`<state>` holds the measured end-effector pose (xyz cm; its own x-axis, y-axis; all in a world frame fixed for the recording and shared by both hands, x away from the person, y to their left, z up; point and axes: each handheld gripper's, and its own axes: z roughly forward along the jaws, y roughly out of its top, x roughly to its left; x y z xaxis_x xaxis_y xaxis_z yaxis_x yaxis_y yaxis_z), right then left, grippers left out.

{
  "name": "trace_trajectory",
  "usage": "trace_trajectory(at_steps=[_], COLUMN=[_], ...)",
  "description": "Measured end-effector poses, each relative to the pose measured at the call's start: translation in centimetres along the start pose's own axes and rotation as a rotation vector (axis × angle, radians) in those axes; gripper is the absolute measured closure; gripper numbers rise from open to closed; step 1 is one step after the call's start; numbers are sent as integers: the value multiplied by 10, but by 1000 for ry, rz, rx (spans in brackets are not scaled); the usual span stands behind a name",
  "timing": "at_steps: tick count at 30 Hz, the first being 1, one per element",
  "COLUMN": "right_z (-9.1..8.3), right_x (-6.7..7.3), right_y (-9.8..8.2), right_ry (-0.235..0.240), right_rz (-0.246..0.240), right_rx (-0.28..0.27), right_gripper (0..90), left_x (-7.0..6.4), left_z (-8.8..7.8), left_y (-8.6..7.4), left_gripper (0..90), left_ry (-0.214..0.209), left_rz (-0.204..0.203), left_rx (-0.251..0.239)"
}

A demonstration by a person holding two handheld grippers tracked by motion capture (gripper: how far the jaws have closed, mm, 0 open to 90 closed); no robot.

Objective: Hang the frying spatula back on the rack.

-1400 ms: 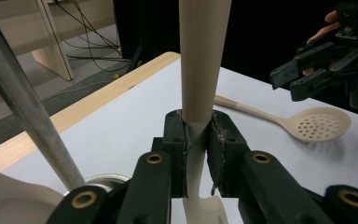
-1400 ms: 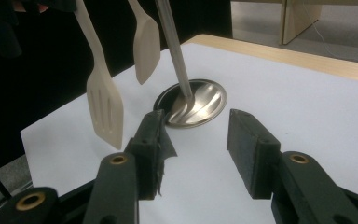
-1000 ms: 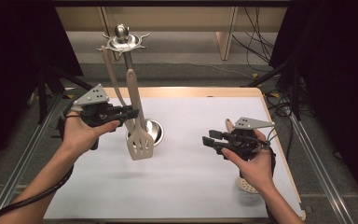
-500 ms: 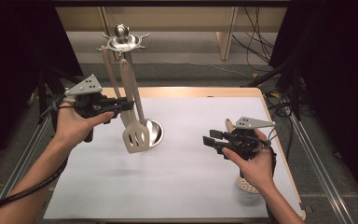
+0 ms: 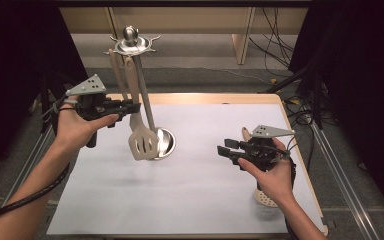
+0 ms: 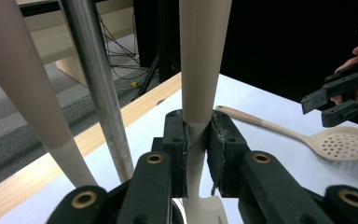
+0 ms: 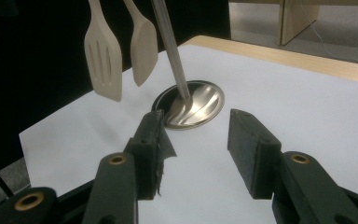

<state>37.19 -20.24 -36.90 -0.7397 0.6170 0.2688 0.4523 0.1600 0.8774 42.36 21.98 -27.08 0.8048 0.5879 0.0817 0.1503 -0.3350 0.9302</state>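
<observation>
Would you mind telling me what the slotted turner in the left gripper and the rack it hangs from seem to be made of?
The beige slotted turner looks like matte plastic or silicone: an even, dull, grainless surface. Which of the two, the look leaves open. The shiny utensil rack seems to be polished metal, probably stainless steel: its pole and round base mirror the surroundings. The left gripper's black fingers look rubber-padded.

In the left gripper view, the slotted turner's (image 6: 200,70) handle runs off the top edge and its blade is cut by the bottom edge, behind the left tongs (image 6: 196,149). In the high view, the right hand (image 5: 272,172) covers most of the perforated spoon (image 5: 266,198), leaving its bowl showing.
</observation>
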Motion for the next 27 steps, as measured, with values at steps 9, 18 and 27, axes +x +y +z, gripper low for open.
trace_trajectory(at_steps=[9, 18, 27], right_z=[-3, -3, -3], right_x=[-1, -3, -3], right_y=[1, 1, 1], right_ry=[-12, -13, -10], right_rz=[-8, -20, -22], right_rx=[-8, -14, -23], right_gripper=[569, 569, 569], left_x=[-5, -1, 5], left_z=[3, 5, 10], left_y=[-3, -2, 1], left_gripper=[774, 774, 773], left_ry=[8, 6, -11], left_rz=[-136, -139, -154], left_rx=[23, 36, 54])
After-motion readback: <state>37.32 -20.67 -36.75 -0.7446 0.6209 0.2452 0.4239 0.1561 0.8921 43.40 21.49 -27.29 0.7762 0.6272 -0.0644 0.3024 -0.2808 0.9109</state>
